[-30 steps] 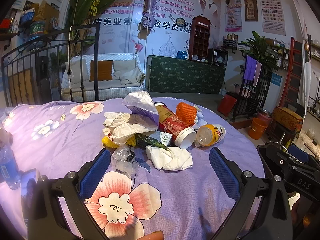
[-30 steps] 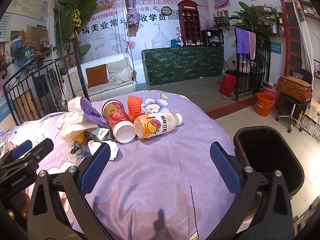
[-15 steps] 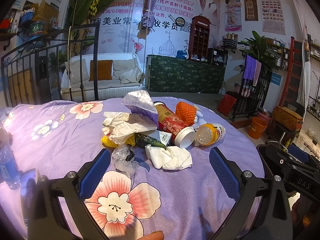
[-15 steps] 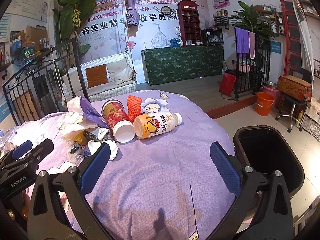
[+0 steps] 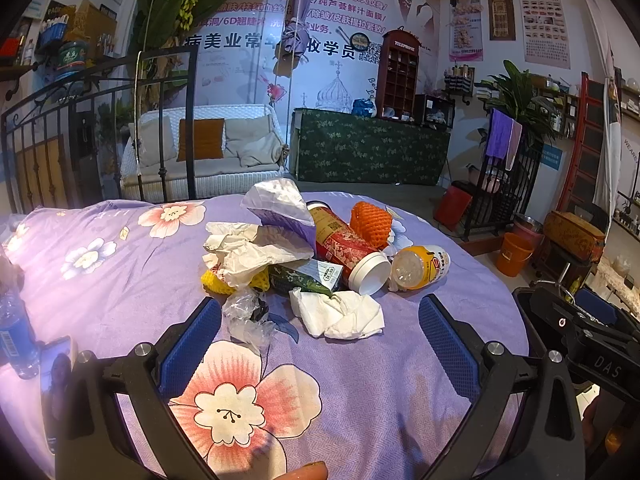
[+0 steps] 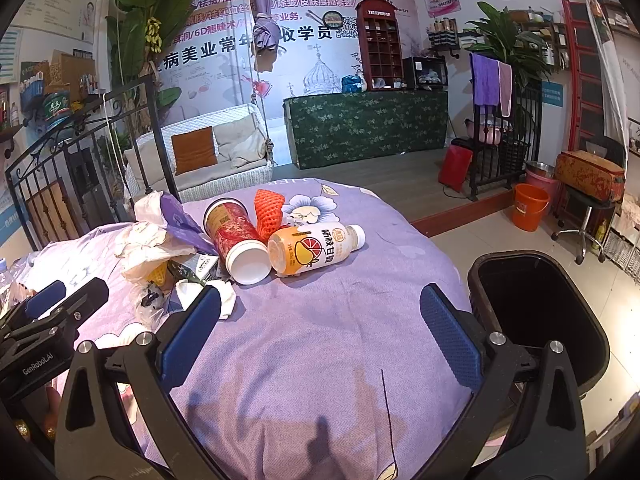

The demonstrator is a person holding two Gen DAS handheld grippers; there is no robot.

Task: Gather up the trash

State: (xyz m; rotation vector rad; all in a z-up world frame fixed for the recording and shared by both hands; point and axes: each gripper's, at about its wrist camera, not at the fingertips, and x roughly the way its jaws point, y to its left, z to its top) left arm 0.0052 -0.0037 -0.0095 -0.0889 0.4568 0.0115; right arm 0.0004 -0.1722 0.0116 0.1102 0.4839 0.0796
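A: Left tool (image 5: 320, 320)?
B: Spread wide, nothing between the blue pads (image 5: 188, 344). It hovers over the purple floral cloth (image 5: 120, 264) on the table, pointed at the trash pile.

A: Right tool (image 6: 320, 320)?
B: Also spread wide, holding nothing, over bare cloth on the near side of the pile. In its view the left tool shows at the left edge.

A: What's in the pile?
B: Crumpled white tissue (image 5: 340, 314) nearest the left tool. Clear plastic wrap (image 5: 246, 316) just to its left, near the left pad. Behind those, a dark green carton (image 5: 306, 276), a yellow foam net (image 5: 212, 282) under crumpled white paper (image 5: 248, 248), and a purple-and-white bag (image 5: 280, 208) on top.

A: Containers?
B: Red paper cup (image 6: 236, 240) lying on its side, white base toward the cameras. Orange juice bottle (image 6: 316, 248) on its side, touching the cup, cap pointing to the right. Orange foam net (image 6: 270, 212) behind, between the two.

A: Bin?
B: Black trash bin (image 6: 540, 312) on the floor, just off the table's right edge, open top.

A: Anything else?
B: Blue-label water bottle (image 5: 14, 332) at the far left edge of the left view, well apart from the pile.
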